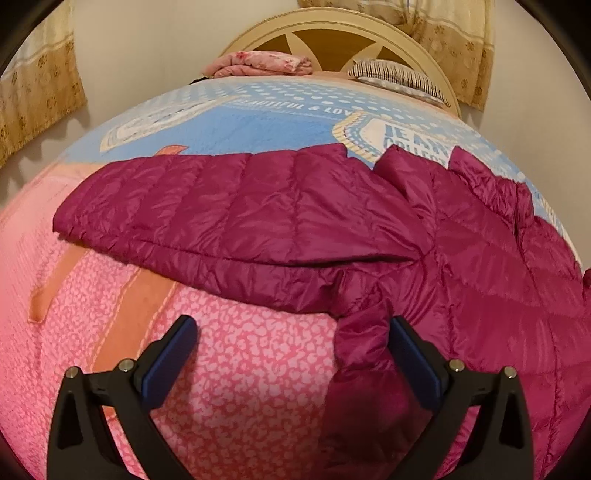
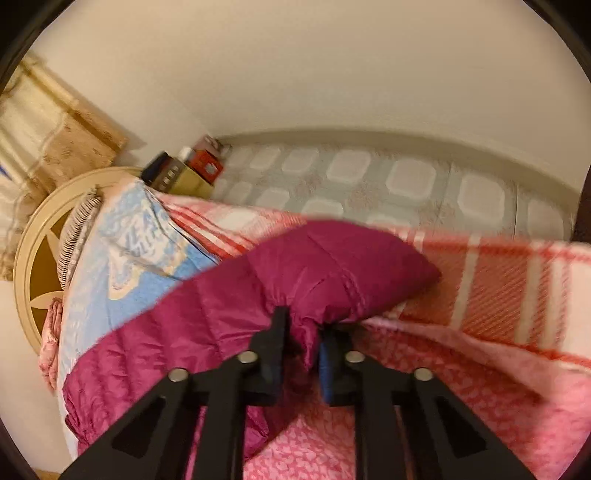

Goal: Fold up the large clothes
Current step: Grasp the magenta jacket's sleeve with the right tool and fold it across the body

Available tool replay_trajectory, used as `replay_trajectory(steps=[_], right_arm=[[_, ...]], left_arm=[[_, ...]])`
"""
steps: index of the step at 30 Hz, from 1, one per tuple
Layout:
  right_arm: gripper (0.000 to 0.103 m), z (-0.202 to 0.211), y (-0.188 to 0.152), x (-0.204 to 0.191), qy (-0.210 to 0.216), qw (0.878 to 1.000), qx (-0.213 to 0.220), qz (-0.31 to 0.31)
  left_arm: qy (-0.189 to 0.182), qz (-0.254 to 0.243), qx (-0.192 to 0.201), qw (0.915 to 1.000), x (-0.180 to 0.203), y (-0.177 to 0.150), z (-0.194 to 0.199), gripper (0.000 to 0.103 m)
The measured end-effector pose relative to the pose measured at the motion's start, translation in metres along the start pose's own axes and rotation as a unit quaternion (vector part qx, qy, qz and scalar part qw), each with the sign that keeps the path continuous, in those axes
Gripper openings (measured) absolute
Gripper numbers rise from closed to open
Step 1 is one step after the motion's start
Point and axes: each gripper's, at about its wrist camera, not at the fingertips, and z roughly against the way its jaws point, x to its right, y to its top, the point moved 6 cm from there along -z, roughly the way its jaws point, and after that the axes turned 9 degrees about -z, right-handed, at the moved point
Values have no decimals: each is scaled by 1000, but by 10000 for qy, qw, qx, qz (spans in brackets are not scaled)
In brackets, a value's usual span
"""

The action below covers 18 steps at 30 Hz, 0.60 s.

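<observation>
A magenta quilted puffer jacket [image 1: 295,206] lies spread across the bed, one sleeve stretched out to the left. My left gripper [image 1: 293,332] is open just above the pink sheet. A hanging fold of the jacket [image 1: 360,347] sits just inside its right finger [image 1: 406,339], and no pad presses on it. In the right wrist view the jacket [image 2: 314,266] bulges up, and my right gripper [image 2: 304,332] is shut on a bunched edge of it, with fabric pinched between the pads.
The bed has a pink patterned sheet [image 1: 240,369], a blue printed blanket [image 1: 258,122] and a red plaid blanket [image 2: 498,280] at its side. A striped pillow [image 1: 395,75] and folded pink cloth [image 1: 258,62] lie by the headboard [image 1: 332,33]. Boxes [image 2: 192,166] stand beside tiled floor [image 2: 369,173].
</observation>
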Motion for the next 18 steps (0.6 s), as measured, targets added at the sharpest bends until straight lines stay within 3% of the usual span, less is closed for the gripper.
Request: replay_trajectory(steps=[7, 11, 14, 18], right_arm=[[9, 79, 10, -48, -66, 9883, 1005, 1146], [8, 127, -6, -90, -120, 9663, 1508, 2084], [8, 166, -37, -132, 134, 9411, 1791, 2865], [8, 217, -105, -203, 661, 8919, 2138, 3930]], left_arm=[[-97, 156, -76, 9998, -4, -11, 4, 103], [-51, -23, -123, 9999, 0, -18, 9, 103], [-184, 13, -83, 9998, -1, -21, 14, 103], [-316, 138, 54, 9994, -5, -21, 20, 103]])
